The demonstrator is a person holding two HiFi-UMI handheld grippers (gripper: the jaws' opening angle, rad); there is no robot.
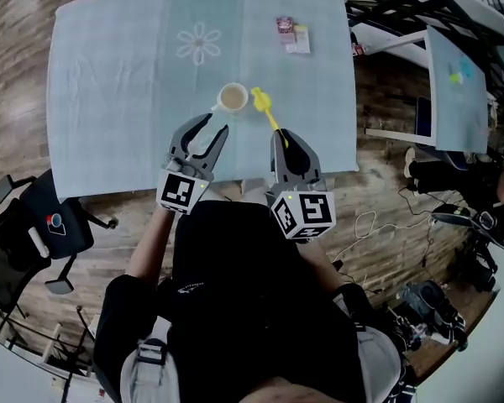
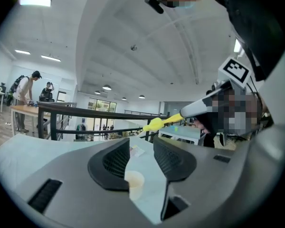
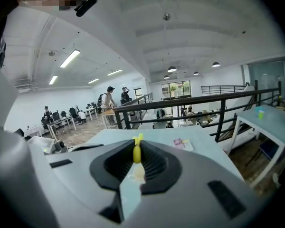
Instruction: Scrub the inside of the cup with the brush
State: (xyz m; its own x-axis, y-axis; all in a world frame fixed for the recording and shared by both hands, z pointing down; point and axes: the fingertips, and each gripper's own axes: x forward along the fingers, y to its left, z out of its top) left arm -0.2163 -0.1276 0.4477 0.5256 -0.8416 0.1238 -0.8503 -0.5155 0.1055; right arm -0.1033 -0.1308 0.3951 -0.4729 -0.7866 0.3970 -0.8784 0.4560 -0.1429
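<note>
A pale cup [image 1: 233,98] stands upright on the light blue tablecloth [image 1: 126,91], just ahead of both grippers. My right gripper [image 1: 284,134] is shut on the handle of a yellow brush [image 1: 265,107], whose head lies just right of the cup, outside it. In the right gripper view the yellow handle [image 3: 137,153] is pinched between the jaws, with the cup [image 3: 138,172] beyond them. My left gripper [image 1: 216,124] hovers just short of the cup, open, with nothing between its fingers. The left gripper view shows the cup [image 2: 134,182] past the jaws and the brush [image 2: 156,124] crossing above.
Two small packets [image 1: 291,34] lie at the table's far right. The table's near edge runs under the grippers. An office chair [image 1: 42,225] stands on the wooden floor at left. A second table [image 1: 458,74] and cables are at right.
</note>
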